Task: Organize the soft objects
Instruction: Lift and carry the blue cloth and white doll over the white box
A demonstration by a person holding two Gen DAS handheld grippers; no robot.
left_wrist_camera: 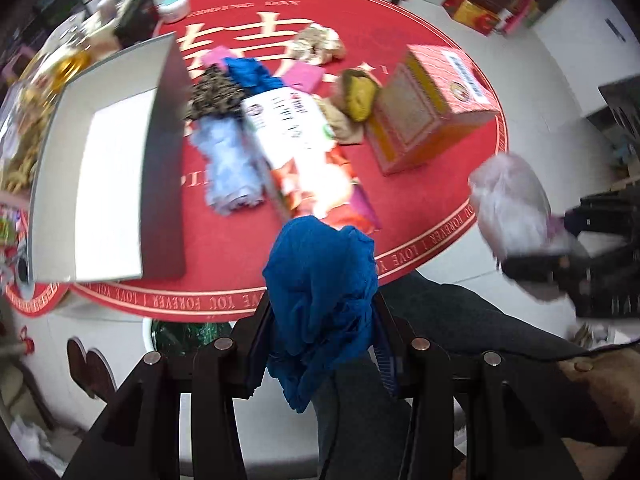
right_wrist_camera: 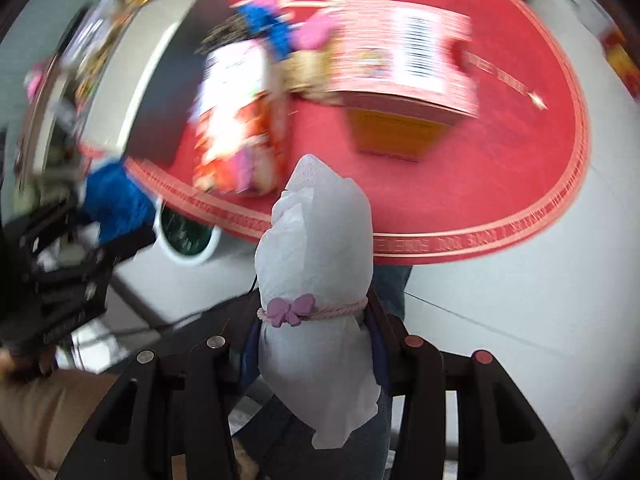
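My left gripper [left_wrist_camera: 322, 320] is shut on a crumpled blue cloth [left_wrist_camera: 320, 292] and holds it above the near edge of the round red rug [left_wrist_camera: 440, 184]. My right gripper [right_wrist_camera: 314, 332] is shut on a white cloth pouch [right_wrist_camera: 316, 264] tied with a pink cord and purple bow, held above the floor near the rug's edge. The pouch also shows at the right of the left wrist view [left_wrist_camera: 512, 208]. On the rug lie a pale blue rolled cloth [left_wrist_camera: 232, 160], a dark speckled cloth [left_wrist_camera: 216, 94], another blue cloth [left_wrist_camera: 250, 72], a beige cloth [left_wrist_camera: 320, 44] and a yellow soft item [left_wrist_camera: 358, 92].
An open grey box with a white inside [left_wrist_camera: 112, 168] stands on the rug's left. A red and orange carton [left_wrist_camera: 424, 108] lies on the right. A white and red snack bag [left_wrist_camera: 304, 148] lies in the middle. Clutter lines the far left; white floor tiles [right_wrist_camera: 520, 320] surround the rug.
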